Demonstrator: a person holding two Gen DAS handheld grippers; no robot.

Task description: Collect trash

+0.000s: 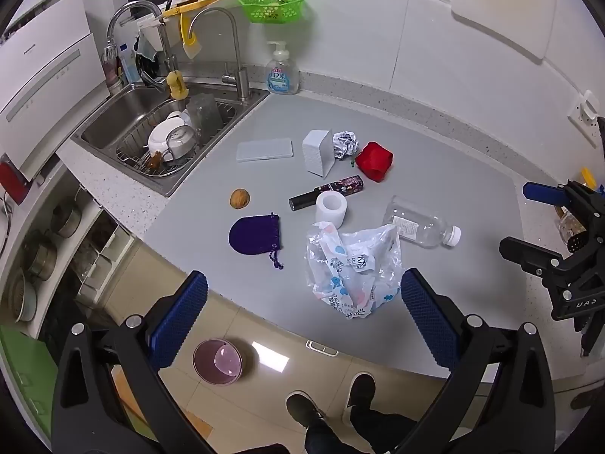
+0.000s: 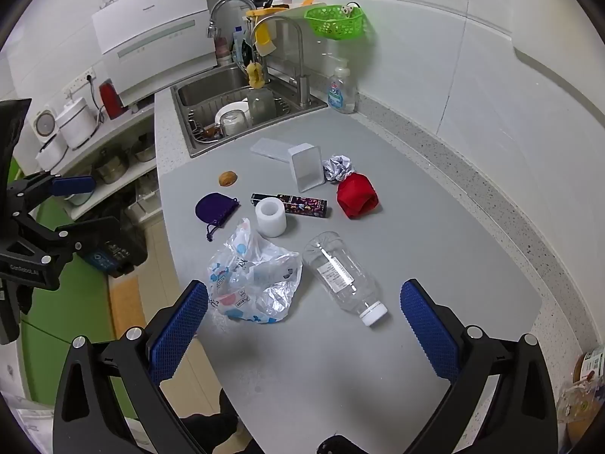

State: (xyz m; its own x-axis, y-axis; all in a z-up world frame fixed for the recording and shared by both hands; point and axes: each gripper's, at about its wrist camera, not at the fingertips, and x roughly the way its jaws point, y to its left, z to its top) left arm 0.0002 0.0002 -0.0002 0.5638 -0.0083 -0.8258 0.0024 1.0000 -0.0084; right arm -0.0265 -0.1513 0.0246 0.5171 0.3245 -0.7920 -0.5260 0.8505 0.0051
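A crumpled plastic bag (image 1: 353, 270) (image 2: 253, 282) lies near the counter's front edge. An empty clear bottle (image 1: 421, 226) (image 2: 344, 276) lies on its side beside it. A crumpled paper ball (image 1: 345, 143) (image 2: 338, 167), a dark printed box (image 1: 327, 192) (image 2: 293, 204), a white roll (image 1: 331, 209) (image 2: 271, 216) and a walnut (image 1: 239, 199) (image 2: 228, 178) lie further back. My left gripper (image 1: 302, 317) is open and empty, just short of the bag. My right gripper (image 2: 304, 321) is open and empty, hovering in front of the bottle and bag.
A red cloth (image 1: 374, 161), purple pouch (image 1: 255, 234), white container (image 1: 318, 152) and flat lid (image 1: 264, 149) are on the grey counter (image 1: 264, 276). A sink (image 1: 124, 113) with dishes is back left, a soap bottle (image 1: 281, 72) by the wall. A pink bin (image 1: 217, 359) stands on the floor.
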